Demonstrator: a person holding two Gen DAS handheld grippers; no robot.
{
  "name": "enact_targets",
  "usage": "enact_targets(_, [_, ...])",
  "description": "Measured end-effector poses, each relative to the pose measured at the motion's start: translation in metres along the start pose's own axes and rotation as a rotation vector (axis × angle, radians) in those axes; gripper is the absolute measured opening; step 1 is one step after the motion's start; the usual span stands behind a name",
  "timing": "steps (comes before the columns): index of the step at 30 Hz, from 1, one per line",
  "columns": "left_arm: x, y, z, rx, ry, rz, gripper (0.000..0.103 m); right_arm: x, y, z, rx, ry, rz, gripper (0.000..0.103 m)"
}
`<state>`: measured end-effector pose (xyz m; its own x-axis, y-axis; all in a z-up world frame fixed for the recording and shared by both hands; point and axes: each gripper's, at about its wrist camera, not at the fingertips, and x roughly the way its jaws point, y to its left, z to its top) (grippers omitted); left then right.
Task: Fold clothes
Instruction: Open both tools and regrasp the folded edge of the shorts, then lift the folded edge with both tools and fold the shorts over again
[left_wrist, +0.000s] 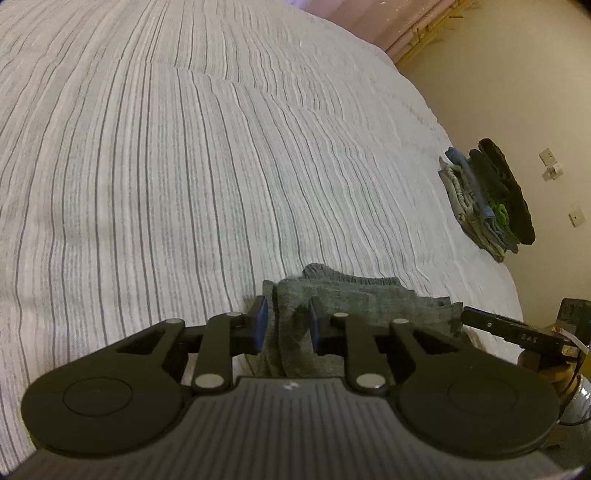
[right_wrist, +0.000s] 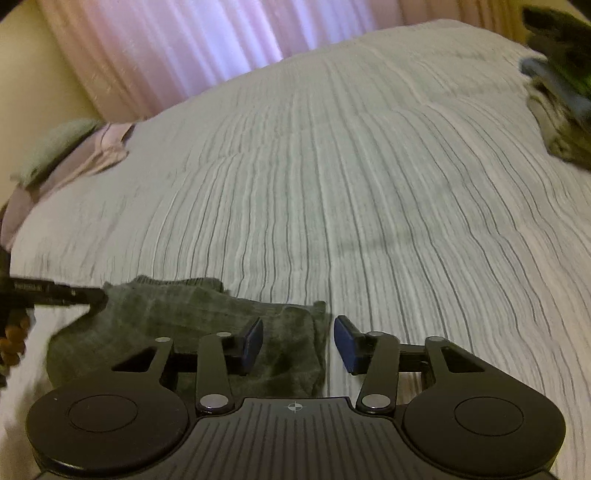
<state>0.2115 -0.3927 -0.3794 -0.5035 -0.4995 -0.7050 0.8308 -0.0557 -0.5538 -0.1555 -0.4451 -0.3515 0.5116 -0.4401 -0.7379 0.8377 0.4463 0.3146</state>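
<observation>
Grey knit garment (left_wrist: 332, 306) lies bunched at the near edge of the bed (left_wrist: 184, 166), right in front of me; everything below is placed off that garment.

Left end of garment: my left gripper (left_wrist: 286, 325) straddles a fold there, jaws narrow but not pinching. The blue pads (left_wrist: 261, 325) stand clear of the cloth on both sides, fabric just sits in the gap. Nothing held.

Right end of garment: my right gripper (right_wrist: 298, 341) is over the corner, jaws a bit wider, left pad above the cloth, right pad over bare bedcover just beside the garment's edge. Not gripping either.

Handling guess: light, soft, limp knit, no stiffness, so it will sag and drape from any pinch point. Fuzzy surface should give the pads good friction, low slip risk, not fragile. It looks doubled into several layers, so a shallow pinch may catch only the top one. Best hold, I judge: the two outer corners or the ribbed hem at the far side, one gripper each, pinching through all layers.

Textures: garment is mottled charcoal-grey with a ribbed edge. Bedcover is crinkled white cloth with thin grey stripes, soft, will give under pressure.

Far right of garment: a stack of folded clothes (left_wrist: 487, 199), grey, blue, green, black, well apart near the bed's edge. Pink curtain (right_wrist: 166, 48) beyond the bed.
</observation>
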Motion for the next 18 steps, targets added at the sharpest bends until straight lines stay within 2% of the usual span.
enact_targets(1, [0.001, -0.001, 0.000, 0.005, 0.002, -0.002, 0.018, 0.002, 0.002, 0.001, -0.017, 0.003, 0.002, 0.016])
enact_targets(4, [0.001, -0.004, -0.001, 0.033, -0.004, -0.002, 0.002, 0.001, 0.004, 0.000, -0.016, 0.000, -0.002, 0.017])
enact_targets(7, [0.001, 0.000, -0.002, 0.023, 0.000, -0.006, 0.002, 0.000, -0.005, -0.003, 0.036, 0.003, -0.001, 0.017])
enact_targets(12, [0.002, 0.007, -0.002, -0.013, 0.004, -0.019, 0.003, 0.001, -0.017, -0.004, 0.131, 0.004, 0.051, 0.016])
enact_targets(13, [0.002, 0.006, -0.002, -0.009, 0.004, -0.020, 0.003, 0.002, -0.015, -0.001, 0.120, 0.000, 0.050, 0.015])
enact_targets(14, [0.003, 0.006, -0.002, -0.005, 0.004, -0.022, 0.002, 0.002, -0.012, 0.001, 0.108, -0.005, 0.049, 0.006])
enact_targets(15, [0.002, 0.005, -0.002, 0.005, -0.001, -0.019, 0.000, 0.000, -0.009, 0.003, 0.088, -0.017, 0.050, 0.002])
enact_targets(18, [-0.005, 0.004, -0.003, 0.013, -0.040, -0.023, 0.000, -0.011, -0.004, 0.006, 0.056, -0.076, 0.033, 0.002])
